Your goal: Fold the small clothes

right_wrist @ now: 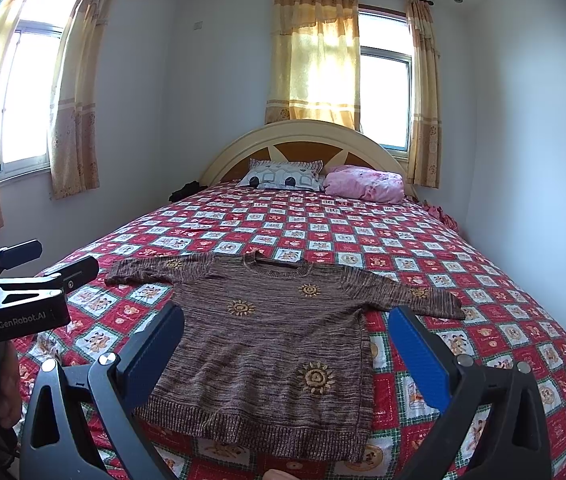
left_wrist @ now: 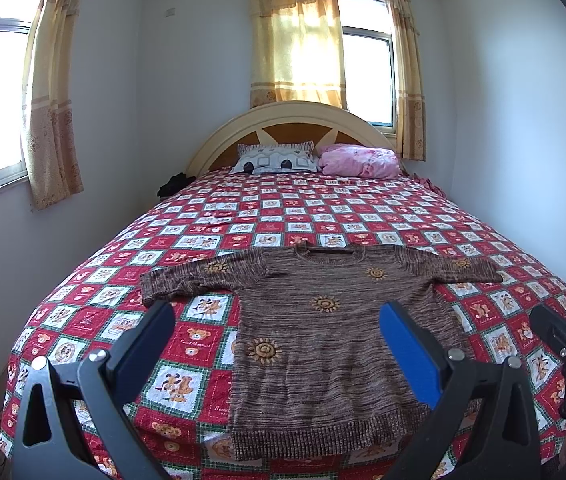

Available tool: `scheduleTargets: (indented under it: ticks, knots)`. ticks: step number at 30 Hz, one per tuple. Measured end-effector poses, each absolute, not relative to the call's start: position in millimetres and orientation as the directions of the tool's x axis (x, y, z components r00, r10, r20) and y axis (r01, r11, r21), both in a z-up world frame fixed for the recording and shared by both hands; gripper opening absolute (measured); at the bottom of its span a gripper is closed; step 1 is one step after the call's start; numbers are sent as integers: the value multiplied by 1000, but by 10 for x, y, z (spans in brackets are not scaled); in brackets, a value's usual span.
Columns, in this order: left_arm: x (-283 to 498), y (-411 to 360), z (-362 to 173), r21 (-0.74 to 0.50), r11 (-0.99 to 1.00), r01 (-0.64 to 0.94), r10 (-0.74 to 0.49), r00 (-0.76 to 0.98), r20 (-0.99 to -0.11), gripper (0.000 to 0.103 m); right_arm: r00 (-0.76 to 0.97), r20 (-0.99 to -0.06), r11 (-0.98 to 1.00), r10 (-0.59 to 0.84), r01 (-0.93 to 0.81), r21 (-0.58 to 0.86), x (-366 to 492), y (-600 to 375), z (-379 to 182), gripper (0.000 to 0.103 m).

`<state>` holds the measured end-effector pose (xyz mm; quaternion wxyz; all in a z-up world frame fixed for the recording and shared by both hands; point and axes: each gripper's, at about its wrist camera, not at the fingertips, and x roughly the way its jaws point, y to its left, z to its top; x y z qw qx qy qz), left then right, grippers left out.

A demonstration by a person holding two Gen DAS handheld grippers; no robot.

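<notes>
Showing brown knit sweater (left_wrist: pixel 323 344) flat at lower centre, on bed (left_wrist: pixel 323 216); soft, light, probably stretchy. Left gripper (left_wrist: pixel 277 320), right gripper (right_wrist: pixel 287 332): fingers apart, empty. Pinch sleeve cuffs or hem corners.

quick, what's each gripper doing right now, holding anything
Left gripper: open, holding nothing, above the sweater.
Right gripper: open, holding nothing, above the same sweater.

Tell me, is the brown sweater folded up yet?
Not yet. The brown sweater lies spread flat on the bedspread, both sleeves stretched out sideways and the hem straight. Both grippers are open, not touching it.
</notes>
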<state>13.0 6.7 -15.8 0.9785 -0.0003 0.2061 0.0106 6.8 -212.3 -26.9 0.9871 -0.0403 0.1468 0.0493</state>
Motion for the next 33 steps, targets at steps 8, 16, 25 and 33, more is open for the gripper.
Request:
scheduleTargets:
  ticks: [8, 16, 25, 33]
  knots:
    - [140, 83, -194, 7, 1000, -24, 25, 913, -407, 103, 950, -301, 992, 86, -111, -66, 85, -2136, -307, 102]
    - [185, 25, -252, 15, 1000, -25, 29, 908, -418, 103, 948, -309, 993, 81, -105, -61, 139, -2184, -355, 102]
    - [411, -51, -492, 51, 999, -18, 40, 885, -465, 103, 916, -390, 993, 91, -114, -38, 491, -2327, -694, 102]
    - [848, -45, -918, 109, 994, -3, 62, 839, -541, 103, 873, -487, 999, 37, -43, 0, 973, -2694, -1071, 102]
